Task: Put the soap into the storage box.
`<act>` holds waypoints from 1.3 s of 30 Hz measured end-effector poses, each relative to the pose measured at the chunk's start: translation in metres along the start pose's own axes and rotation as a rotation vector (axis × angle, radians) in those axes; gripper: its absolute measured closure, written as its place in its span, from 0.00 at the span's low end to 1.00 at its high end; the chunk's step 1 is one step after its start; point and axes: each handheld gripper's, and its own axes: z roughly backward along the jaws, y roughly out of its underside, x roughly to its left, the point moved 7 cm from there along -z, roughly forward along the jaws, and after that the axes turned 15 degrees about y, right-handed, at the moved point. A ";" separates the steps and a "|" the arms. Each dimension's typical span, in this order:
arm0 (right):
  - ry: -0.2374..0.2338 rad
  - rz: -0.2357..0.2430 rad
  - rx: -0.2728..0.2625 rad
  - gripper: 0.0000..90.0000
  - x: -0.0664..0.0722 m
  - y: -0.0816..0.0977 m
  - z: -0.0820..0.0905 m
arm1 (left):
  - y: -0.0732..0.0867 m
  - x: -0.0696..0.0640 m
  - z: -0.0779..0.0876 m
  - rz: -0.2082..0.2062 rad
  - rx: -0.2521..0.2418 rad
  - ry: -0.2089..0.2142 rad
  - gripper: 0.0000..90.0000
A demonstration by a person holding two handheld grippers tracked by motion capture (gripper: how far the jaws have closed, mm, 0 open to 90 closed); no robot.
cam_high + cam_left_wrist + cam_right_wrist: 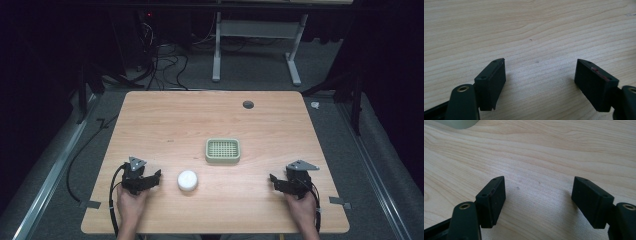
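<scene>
A pale green slotted tray (223,151) lies near the middle of the wooden table (200,120). A small white round object (187,180) sits in front of it and to the left. My left gripper (156,175) rests on the table just left of that white object, held by a hand, and stands open with bare wood between its jaws (540,75). My right gripper (273,179) rests near the front right, also open over bare wood (539,193). A corner of the pale green tray (459,123) shows at the top left of the right gripper view.
A dark round hole (248,104) sits in the table near its far edge. Beyond the table stand a white desk frame (255,35) and tangled cables (165,60) on the floor. Tape tabs (340,201) mark the front corners.
</scene>
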 end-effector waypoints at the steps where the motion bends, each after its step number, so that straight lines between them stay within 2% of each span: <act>1: 0.000 0.000 0.000 0.31 0.000 0.000 0.000 | 0.000 0.000 0.000 0.000 0.000 0.000 0.28; 39: -0.002 0.000 0.000 0.31 0.000 0.000 0.000 | 0.001 0.000 0.001 0.004 0.002 0.007 0.26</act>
